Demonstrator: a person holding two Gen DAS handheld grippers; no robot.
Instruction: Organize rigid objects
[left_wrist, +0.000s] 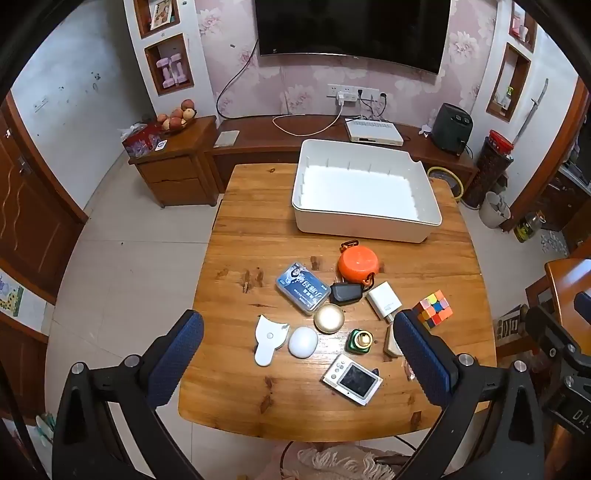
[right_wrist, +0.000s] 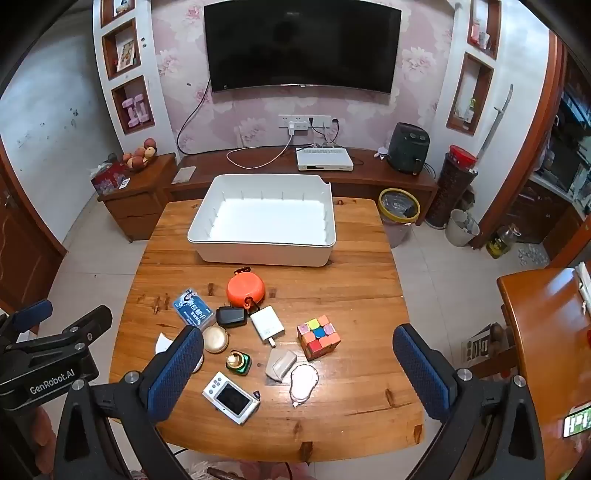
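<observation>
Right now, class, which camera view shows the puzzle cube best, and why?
The right wrist view: the puzzle cube sits unobstructed near mid-table, top and two sides visible. In the left wrist view the cube lies off to the right, its lower left corner hidden behind a blue gripper finger.

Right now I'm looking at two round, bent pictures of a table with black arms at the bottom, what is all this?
Each picture comes from a wide-angle camera on a hand-held gripper, looking along its two blue-padded fingers. One shows the left gripper, the other the right gripper. A person carries one in each hand. Both stand open above the wooden table, holding nothing. On the table sit an empty white bin and loose things: an orange round case, a colour cube, a white charger, a small camera. They look set to go into the bin.
</observation>
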